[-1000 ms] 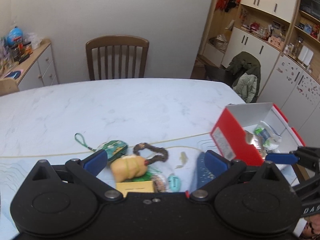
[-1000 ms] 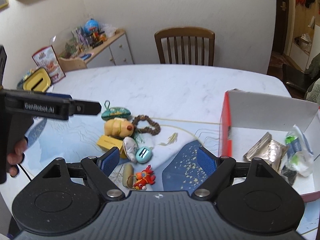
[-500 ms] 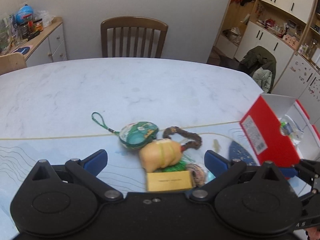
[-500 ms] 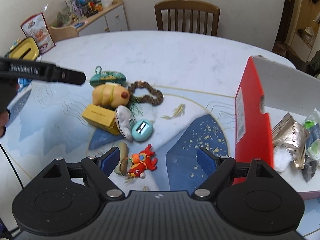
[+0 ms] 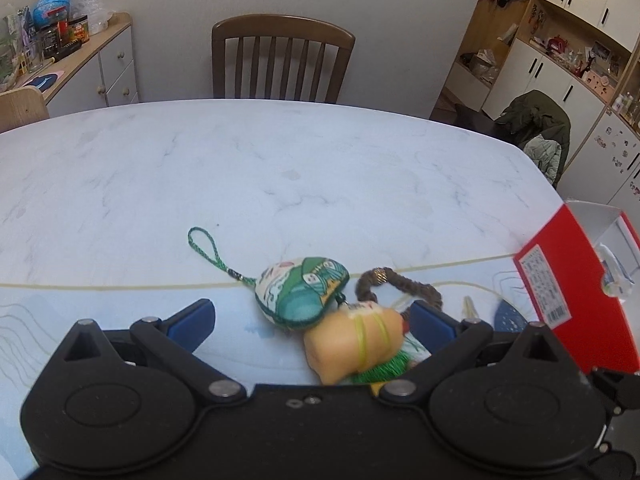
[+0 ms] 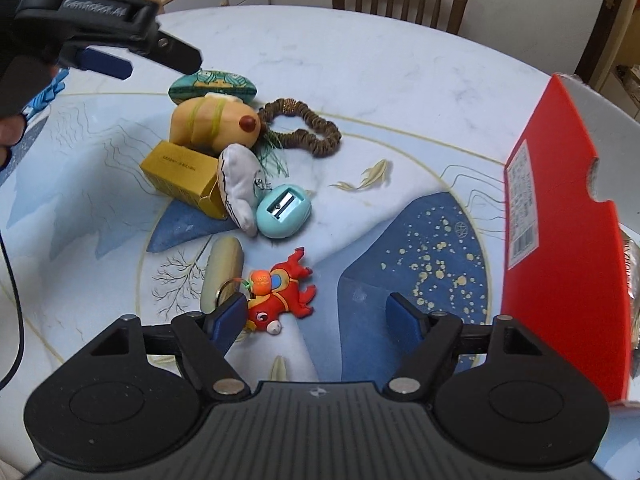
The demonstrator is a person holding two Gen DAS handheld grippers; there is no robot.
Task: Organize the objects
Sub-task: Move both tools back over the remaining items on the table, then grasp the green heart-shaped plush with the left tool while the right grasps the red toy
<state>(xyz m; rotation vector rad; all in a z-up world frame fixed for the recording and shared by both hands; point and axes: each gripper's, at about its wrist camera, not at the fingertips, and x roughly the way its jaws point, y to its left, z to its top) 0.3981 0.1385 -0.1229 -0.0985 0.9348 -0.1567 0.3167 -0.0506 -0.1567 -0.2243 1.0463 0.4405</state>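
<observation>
a pile of small objects sits on a white marble-look table (image 5: pixel 280 168) with a blue and gold printed mat, beside an open red box (image 6: pixel 560 216) at the right; the right gripper (image 6: pixel 316 316) hangs over the near end of the pile, its blue pads apart and closing, with a red toy keychain (image 6: pixel 280 292) lying just by the left pad and partly between the two, not yet pressed by either; a pale oblong piece (image 6: pixel 222 268) lies against the keychain's ring; further back a light blue pencil sharpener (image 6: pixel 284 210) touches a white plush shell (image 6: pixel 238 188), which leans on a yellow carton (image 6: pixel 180 172); a tan plush toy (image 6: pixel 212 120) with yellow bands rests on the carton, with a green patterned pouch (image 6: pixel 212 86) behind it and a brown scrunchie (image 6: pixel 308 130) to its right; the left gripper (image 5: pixel 312 318), seen from its own camera, stands wide open above the pouch (image 5: pixel 302 290) and the tan plush toy (image 5: pixel 356 344), touching neither as far as can be told; the pouch's green cord loop (image 5: pixel 206 246) trails across the bare table; a person's hand (image 6: pixel 10 128) shows at the left edge behind that gripper; a wooden chair (image 5: pixel 282 60) stands at the far side of the table
</observation>
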